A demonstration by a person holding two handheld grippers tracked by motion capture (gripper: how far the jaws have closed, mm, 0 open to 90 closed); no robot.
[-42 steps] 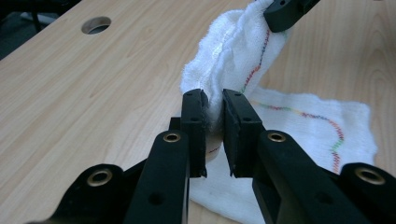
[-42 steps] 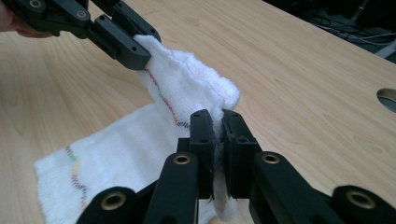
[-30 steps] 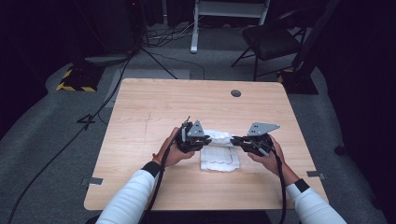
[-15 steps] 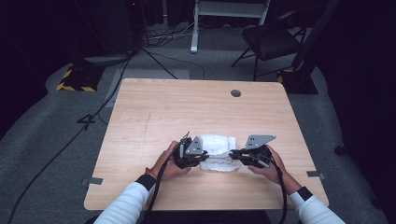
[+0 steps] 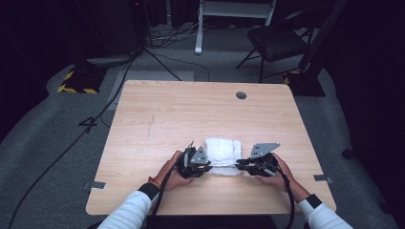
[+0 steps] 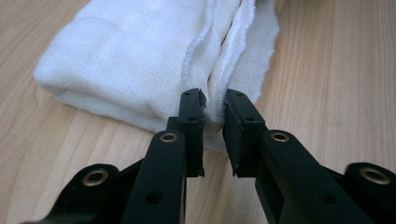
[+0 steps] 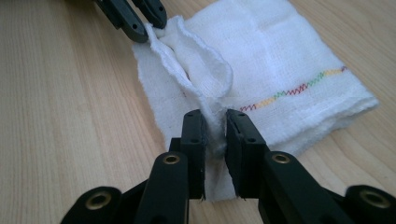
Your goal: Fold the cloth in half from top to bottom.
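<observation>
Cloth: we've got a white folded cloth (image 5: 222, 153) lying flat on the wooden table (image 5: 157, 114), on the near half, toward the person's edge.
Cloth detail: in the right gripper view a zigzag stitch in red, yellow and green runs across its top layer (image 7: 280, 60).
Left gripper: our left gripper (image 5: 206, 167) sits at the cloth's left end, low over the table, held in the left hand (image 5: 173, 171).
Left jaws: up close, the left gripper (image 6: 215, 105) has a raised hem of the cloth (image 6: 140, 60) between its pads; the jaws have just been easing apart, and the fabric edge looks lightly pinched there.
Right gripper: our right gripper (image 5: 239, 164) is at the cloth's right end, facing the left one across it, in the right hand (image 5: 276, 172).
Right jaws: in its own view the right gripper (image 7: 215, 119) straddles an upstanding fold of the cloth's edge; these jaws too have just been opening, with the fold between the pads and touching them.
Between them: the pinched edge runs as a ridge from one gripper to the other along the cloth's near side.
Table: a dark round hole (image 5: 241, 95) sits well beyond the cloth, toward the far edge.
</observation>
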